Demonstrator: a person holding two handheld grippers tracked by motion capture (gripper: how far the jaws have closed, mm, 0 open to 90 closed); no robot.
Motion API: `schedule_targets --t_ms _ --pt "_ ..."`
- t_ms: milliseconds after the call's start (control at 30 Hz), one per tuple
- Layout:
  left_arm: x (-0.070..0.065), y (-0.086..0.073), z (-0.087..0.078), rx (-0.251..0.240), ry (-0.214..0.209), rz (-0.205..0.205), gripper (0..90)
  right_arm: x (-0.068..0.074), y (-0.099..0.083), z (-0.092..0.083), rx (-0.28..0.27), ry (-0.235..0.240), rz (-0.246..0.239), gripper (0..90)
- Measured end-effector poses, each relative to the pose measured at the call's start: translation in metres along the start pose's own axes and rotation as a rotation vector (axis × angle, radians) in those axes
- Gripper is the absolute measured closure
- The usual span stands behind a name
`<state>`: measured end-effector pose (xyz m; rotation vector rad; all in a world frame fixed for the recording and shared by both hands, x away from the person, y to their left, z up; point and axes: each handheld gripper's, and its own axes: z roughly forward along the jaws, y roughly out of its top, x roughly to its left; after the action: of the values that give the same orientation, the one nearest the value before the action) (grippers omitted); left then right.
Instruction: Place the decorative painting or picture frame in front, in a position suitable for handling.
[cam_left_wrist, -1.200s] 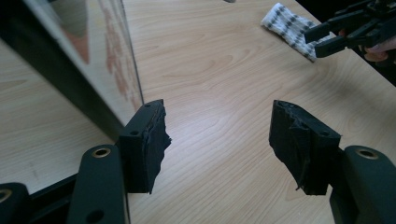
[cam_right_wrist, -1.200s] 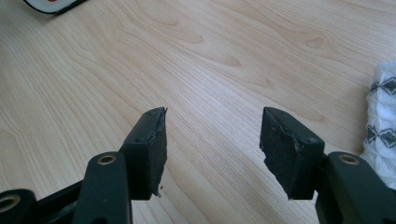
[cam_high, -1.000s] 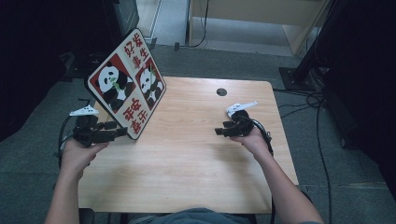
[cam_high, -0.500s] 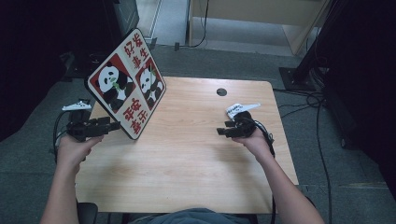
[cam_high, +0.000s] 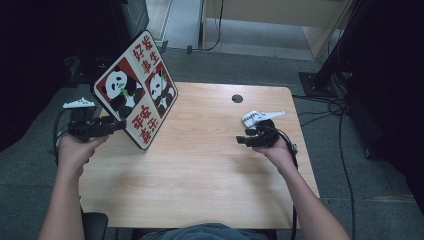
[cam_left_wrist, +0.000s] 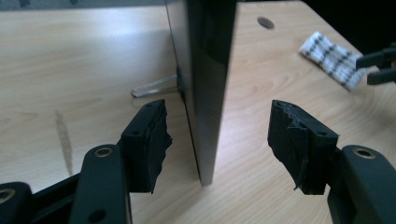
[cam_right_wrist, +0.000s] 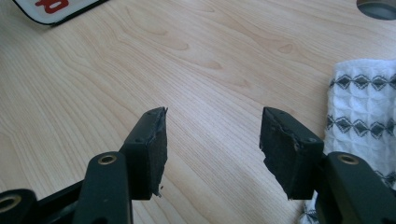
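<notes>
My left tool (cam_left_wrist: 219, 140) is released, its jaws straddling the lower edge of the panda sign (cam_left_wrist: 205, 70), which stands upright on the counter (cam_left_wrist: 70, 60). My right tool (cam_right_wrist: 212, 140) is released; the cloth (cam_right_wrist: 359, 116) lies just beside its right jaw.
</notes>
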<state>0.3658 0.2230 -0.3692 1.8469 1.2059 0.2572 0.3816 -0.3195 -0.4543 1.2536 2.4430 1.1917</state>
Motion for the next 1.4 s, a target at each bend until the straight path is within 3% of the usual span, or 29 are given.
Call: schedule_targets --t_ms 267,367,467,767,900,1400 --pt "-0.001 0.026 -0.006 0.022 0.026 0.012 38.9 -0.004 -0.003 0.0 0.013 -0.001 0.013 42.4" --pt "-0.002 0.039 -0.006 0.026 0.016 0.01 39.1 -0.004 -0.003 0.0 0.015 -0.001 0.014 42.4" --pt "-0.003 0.053 -0.005 0.056 0.028 0.029 39.1 -0.004 -0.003 0.0 0.018 -0.002 0.009 42.4" --pt "0.001 0.087 -0.002 0.08 0.014 0.021 39.5 -0.005 -0.004 -0.002 0.022 -0.007 0.006 42.4" --pt "0.008 0.1 -0.001 0.094 -0.023 -0.002 39.3 -0.005 -0.005 -0.002 0.026 -0.006 0.008 42.4" --pt "0.021 0.137 0.001 0.158 -0.001 -0.01 41.1 -0.004 -0.005 0.0 0.04 -0.003 -0.001 42.4"
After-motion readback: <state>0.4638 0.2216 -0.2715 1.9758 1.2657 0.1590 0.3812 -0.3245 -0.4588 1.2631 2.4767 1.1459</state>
